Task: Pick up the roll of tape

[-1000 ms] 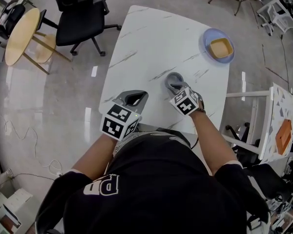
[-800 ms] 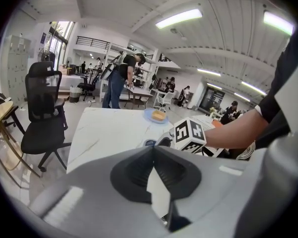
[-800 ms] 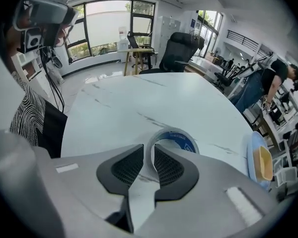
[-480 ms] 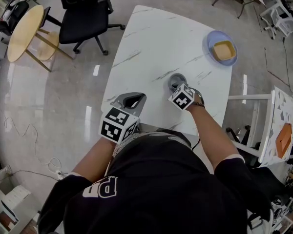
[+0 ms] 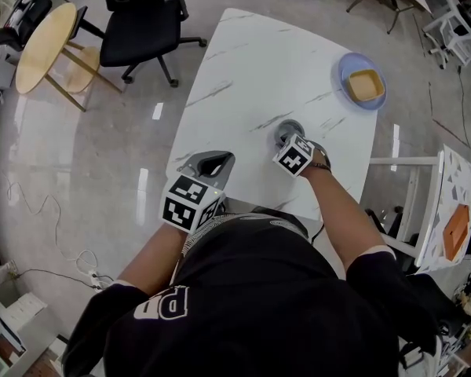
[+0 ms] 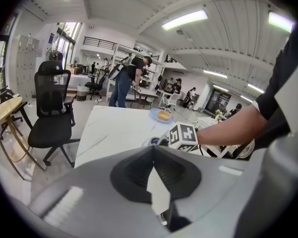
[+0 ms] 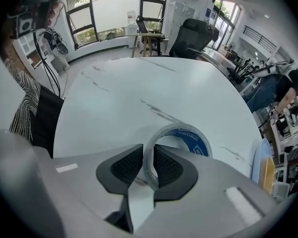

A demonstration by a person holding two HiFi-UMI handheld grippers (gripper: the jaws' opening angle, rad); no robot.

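Observation:
The roll of tape, clear with a blue core, sits on the white marble table near its front right. My right gripper is shut on the roll's near wall, one pad outside the ring and one inside it. From the head view the roll of tape shows just beyond the right gripper. My left gripper hovers at the table's front edge, jaws together and holding nothing. In the left gripper view the left gripper points toward the right gripper's marker cube.
A blue plate with a yellow square thing on it stands at the table's far right. A black office chair and a round wooden table stand to the left. A white frame stands right of the table.
The right gripper has slid a little forward onto the roll and its jaws now pinch the roll's wall. The left gripper has stayed where it was.

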